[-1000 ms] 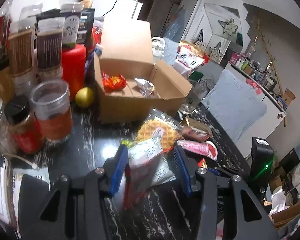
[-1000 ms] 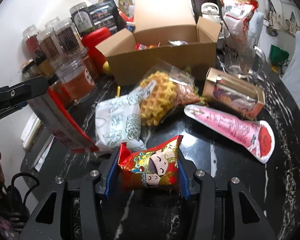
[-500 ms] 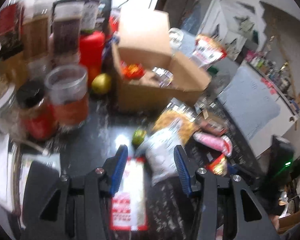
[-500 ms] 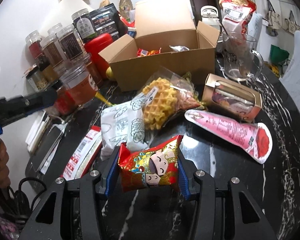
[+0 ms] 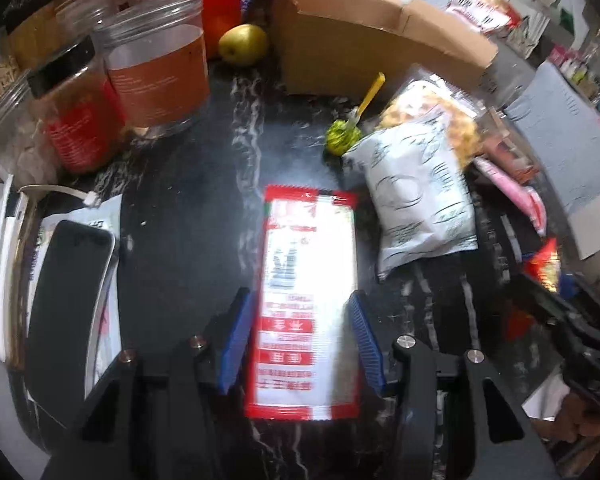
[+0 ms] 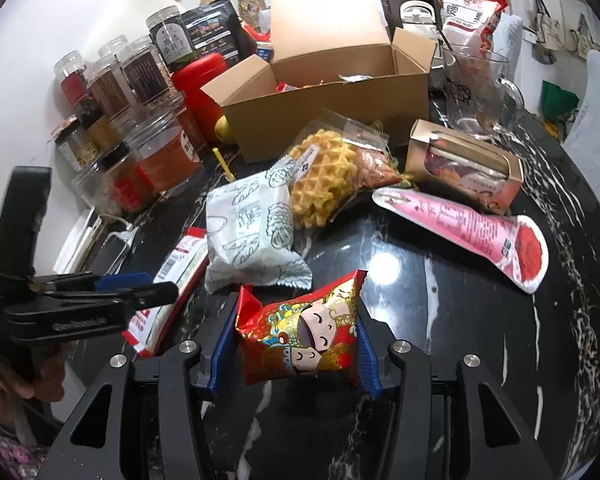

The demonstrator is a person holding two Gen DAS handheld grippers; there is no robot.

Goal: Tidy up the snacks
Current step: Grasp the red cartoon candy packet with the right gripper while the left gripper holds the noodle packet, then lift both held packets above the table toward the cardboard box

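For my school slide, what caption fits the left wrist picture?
Left gripper opening around a flat red-and-white snack packet lying on the black marble table.

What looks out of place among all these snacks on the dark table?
A black smartphone lies on papers at the marble table's left edge, and a yellow-green fruit sits beside the brown cardboard box; neither is a packaged snack.

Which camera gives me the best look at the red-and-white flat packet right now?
The left wrist view: the red-and-white flat packet lies face up on the black table, nearly whole, between the opening jaws of the left gripper. The right wrist view shows it only obliquely, partly hidden behind that gripper.
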